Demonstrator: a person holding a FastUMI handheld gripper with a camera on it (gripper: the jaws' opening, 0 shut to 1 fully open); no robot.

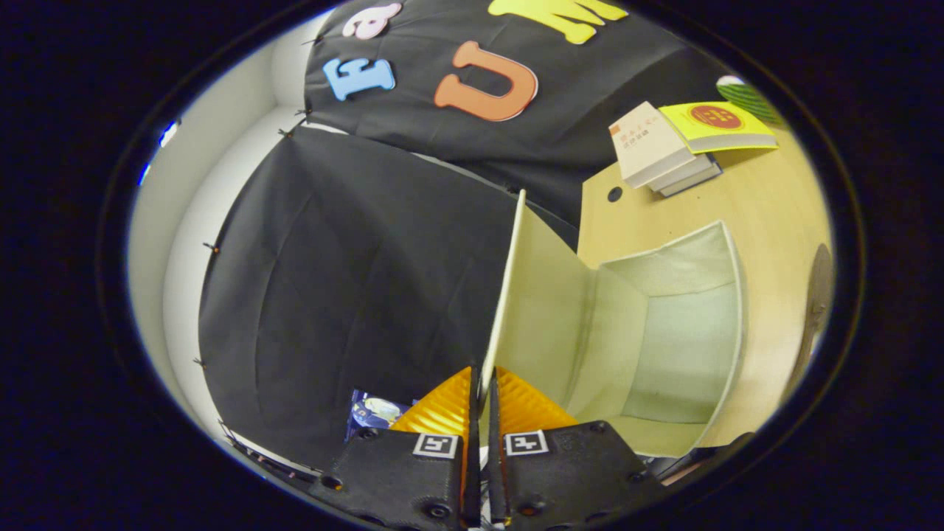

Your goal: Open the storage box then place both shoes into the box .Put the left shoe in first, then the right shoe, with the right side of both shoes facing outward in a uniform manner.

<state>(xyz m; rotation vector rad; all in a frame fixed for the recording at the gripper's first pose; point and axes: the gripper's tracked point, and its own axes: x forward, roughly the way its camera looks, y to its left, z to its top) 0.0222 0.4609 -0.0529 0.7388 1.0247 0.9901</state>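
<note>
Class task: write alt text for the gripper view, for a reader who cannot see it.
The gripper is shut on the edge of the storage box's lid, holding it swung open so the empty interior of the storage box shows on the wooden table. Beyond the box, a few books are stacked on the table.

The gripper (481, 402) has its fingers drawn close together on the thin edge of the storage box's open lid (535, 310). The storage box (682, 332) stands open on a wooden table (767, 199). Beyond the box lies a stack of books (675, 147).
</note>
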